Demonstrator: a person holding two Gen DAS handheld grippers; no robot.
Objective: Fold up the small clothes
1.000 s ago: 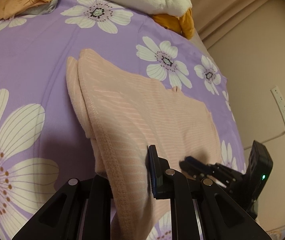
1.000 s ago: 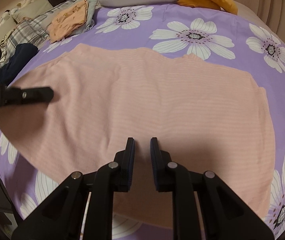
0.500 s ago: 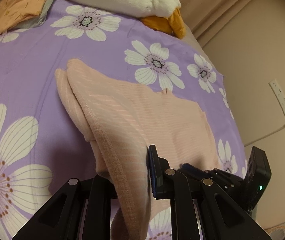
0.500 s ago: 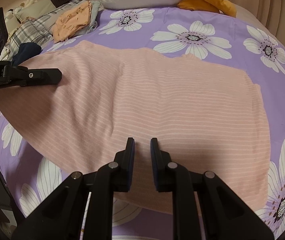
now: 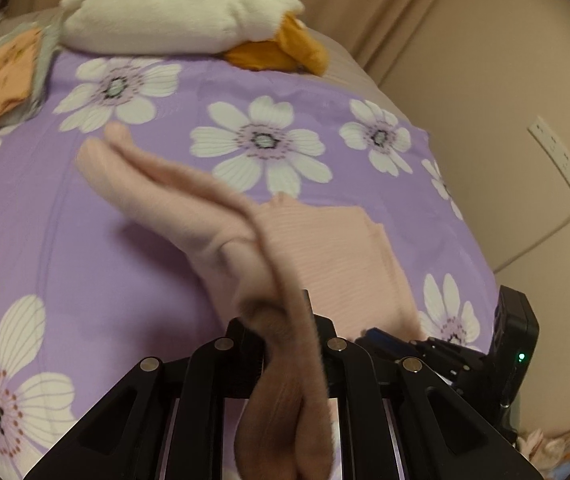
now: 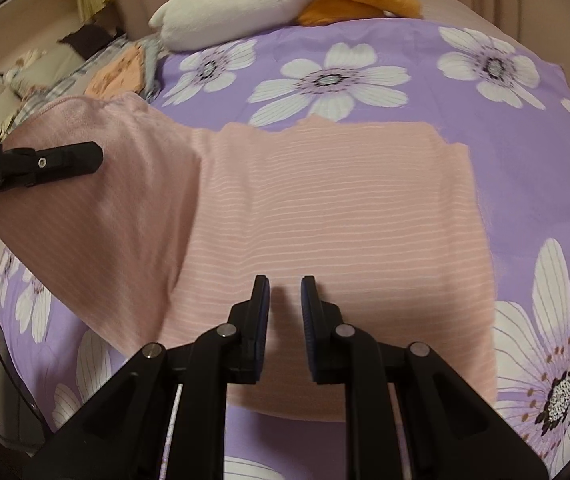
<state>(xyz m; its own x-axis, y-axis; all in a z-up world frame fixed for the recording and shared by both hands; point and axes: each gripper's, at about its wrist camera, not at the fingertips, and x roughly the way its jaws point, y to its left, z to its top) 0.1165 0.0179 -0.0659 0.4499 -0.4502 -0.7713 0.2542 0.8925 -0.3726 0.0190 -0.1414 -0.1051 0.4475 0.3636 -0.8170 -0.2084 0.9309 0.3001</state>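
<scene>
Left gripper (image 5: 285, 332) clenched on the pink garment's (image 6: 325, 216) edge (jaws just closed further), lifted off the bed (image 6: 525, 160). Right gripper (image 6: 285, 300) at the near hem, jaws narrowly parted, cloth between them; grip impossible to tell.

Pink striped garment (image 6: 325, 208) on floral bedspread (image 6: 525, 140)
</scene>
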